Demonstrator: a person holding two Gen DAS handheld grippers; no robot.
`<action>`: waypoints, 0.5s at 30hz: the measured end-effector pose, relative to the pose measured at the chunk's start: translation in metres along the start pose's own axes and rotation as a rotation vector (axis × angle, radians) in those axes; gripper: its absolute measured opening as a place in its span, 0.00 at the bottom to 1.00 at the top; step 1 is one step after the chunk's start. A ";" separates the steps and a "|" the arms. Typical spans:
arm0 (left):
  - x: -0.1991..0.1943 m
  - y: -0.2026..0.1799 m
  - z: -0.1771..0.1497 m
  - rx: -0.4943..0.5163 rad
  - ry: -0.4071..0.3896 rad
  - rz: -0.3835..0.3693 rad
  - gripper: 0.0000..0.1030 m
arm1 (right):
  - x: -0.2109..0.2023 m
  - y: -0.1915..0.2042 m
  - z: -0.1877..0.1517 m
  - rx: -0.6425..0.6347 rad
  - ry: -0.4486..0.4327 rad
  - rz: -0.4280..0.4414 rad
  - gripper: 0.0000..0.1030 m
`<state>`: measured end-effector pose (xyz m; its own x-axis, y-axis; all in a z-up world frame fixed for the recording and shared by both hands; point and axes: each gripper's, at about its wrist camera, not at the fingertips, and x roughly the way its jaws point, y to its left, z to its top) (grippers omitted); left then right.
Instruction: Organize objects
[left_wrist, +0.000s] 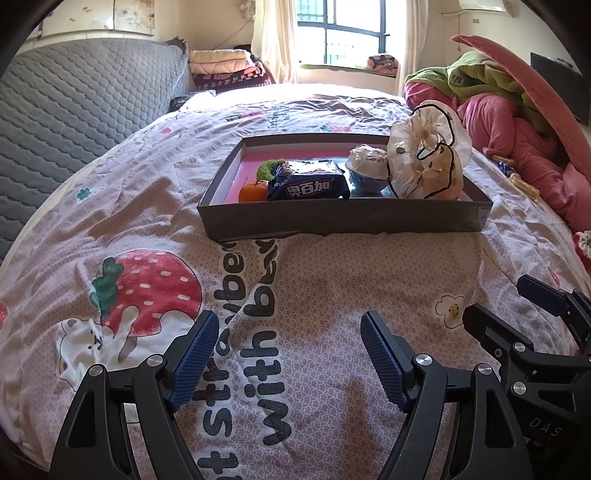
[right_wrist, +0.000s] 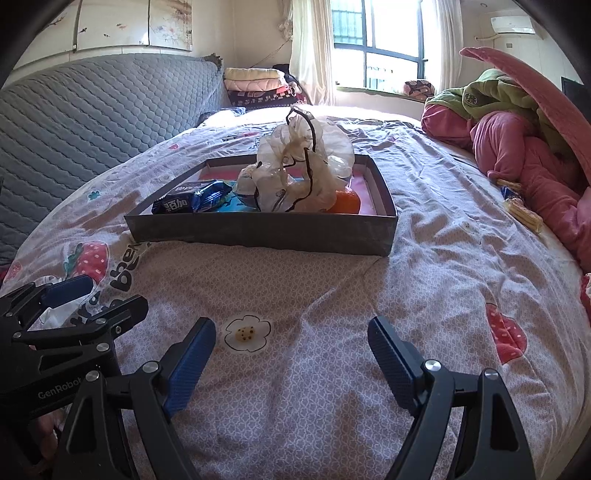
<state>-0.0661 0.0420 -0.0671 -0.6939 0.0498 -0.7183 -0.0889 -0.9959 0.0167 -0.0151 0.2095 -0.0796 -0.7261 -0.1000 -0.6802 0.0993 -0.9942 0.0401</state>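
Grey cardboard tray (left_wrist: 343, 219) sits ahead of both wide-open, empty tongs, the left gripper (left_wrist: 288, 350) and right gripper (right_wrist: 291, 354), already keeping the blue crinkly snack packet (left_wrist: 308, 184) tidy.

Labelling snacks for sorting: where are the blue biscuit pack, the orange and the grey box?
Biscuit pack (left_wrist: 309, 188), left wrist view, printed front.
Orange (left_wrist: 252, 192), left wrist view, visible side.
Grey box (left_wrist: 343, 220), left wrist view, near wall.

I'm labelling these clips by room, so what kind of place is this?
Most likely a bedroom in a home: a bed with a strawberry-print cover, a quilted grey headboard, and folded blankets stacked beside the curtained window.
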 end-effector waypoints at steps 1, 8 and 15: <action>0.000 0.000 0.000 -0.002 0.001 0.002 0.78 | 0.001 0.000 0.000 0.001 0.005 0.001 0.81; 0.003 0.002 -0.001 -0.012 0.015 -0.003 0.78 | 0.002 0.001 -0.001 0.000 0.010 0.002 0.81; 0.004 0.004 -0.001 -0.023 0.028 -0.007 0.78 | 0.003 0.000 -0.001 0.003 0.012 0.003 0.81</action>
<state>-0.0686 0.0381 -0.0707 -0.6733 0.0552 -0.7373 -0.0773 -0.9970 -0.0041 -0.0160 0.2091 -0.0824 -0.7175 -0.1025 -0.6889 0.0994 -0.9941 0.0444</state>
